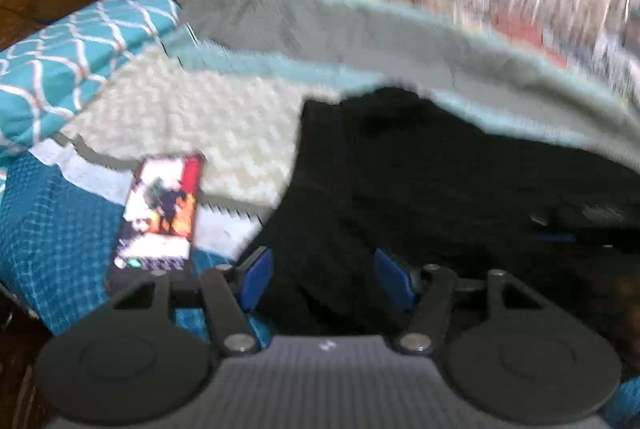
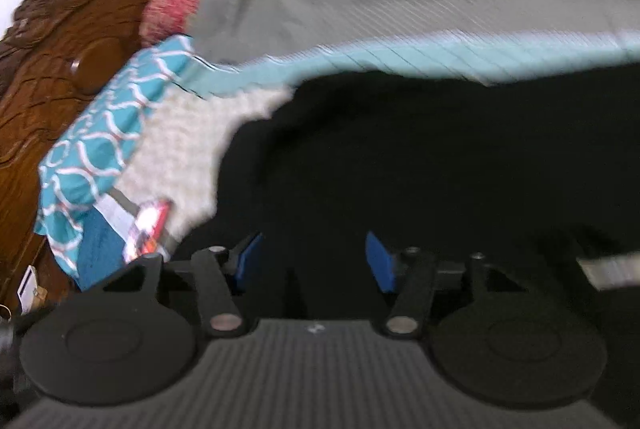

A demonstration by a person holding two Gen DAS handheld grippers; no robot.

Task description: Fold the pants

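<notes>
Black pants on bed, both hand-held grippers part-open, empty; likely between folds, next regrasp an edge.

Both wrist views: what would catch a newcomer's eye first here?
The black pants fill the middle and right of both views, spread on the bed right ahead of the open left gripper and right gripper. Left of them, a lit phone lies on the white textured blanket, with a teal patterned pillow beyond.
</notes>
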